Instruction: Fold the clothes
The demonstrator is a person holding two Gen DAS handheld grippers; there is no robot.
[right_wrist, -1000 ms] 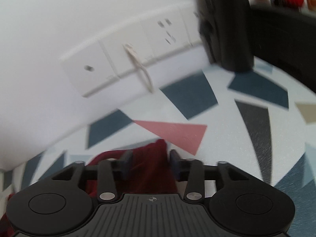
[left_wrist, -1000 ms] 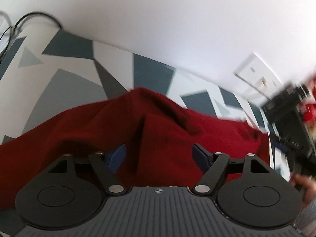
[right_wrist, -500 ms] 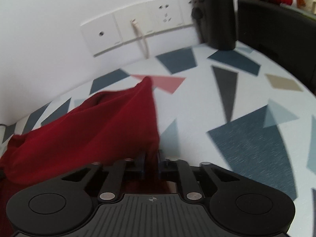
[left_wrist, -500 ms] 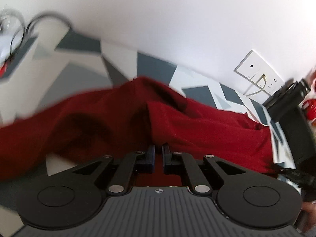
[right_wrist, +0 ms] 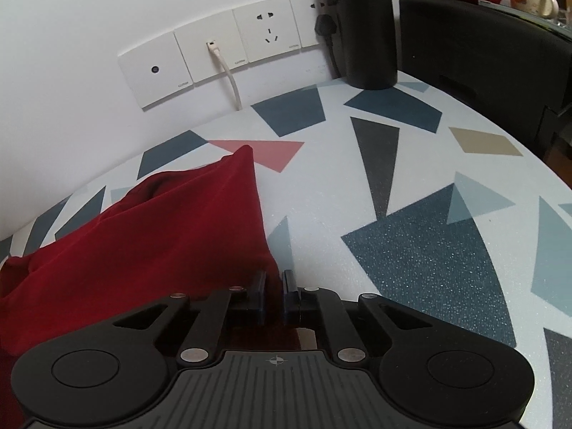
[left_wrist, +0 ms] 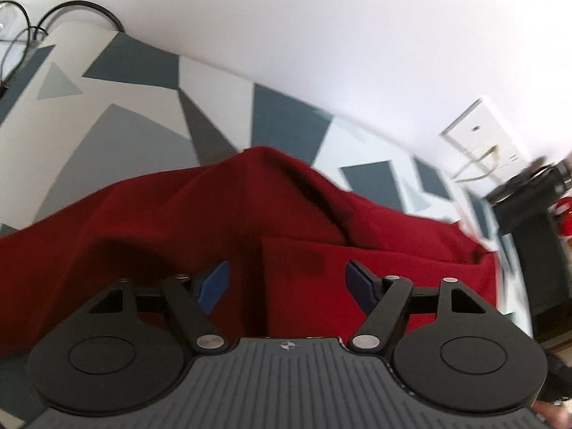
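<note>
While our right gripper (right_wrist: 274,295) pinches the dark red garment's (right_wrist: 161,236) near right corner on the patterned table (right_wrist: 411,193), our left gripper (left_wrist: 286,282) is opening, empty, above its crumpled middle, cloth stretching leftward.

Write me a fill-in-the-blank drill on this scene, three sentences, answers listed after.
1. The garment lying on the patterned table is dark ____ in colour.
2. The right tool is shut on the garment's ____.
3. The white cable runs from a wall plate down behind the ____.

The left tool is opening above the garment, its blue pads clear of the cloth.

Missing words: red; edge; table
</note>
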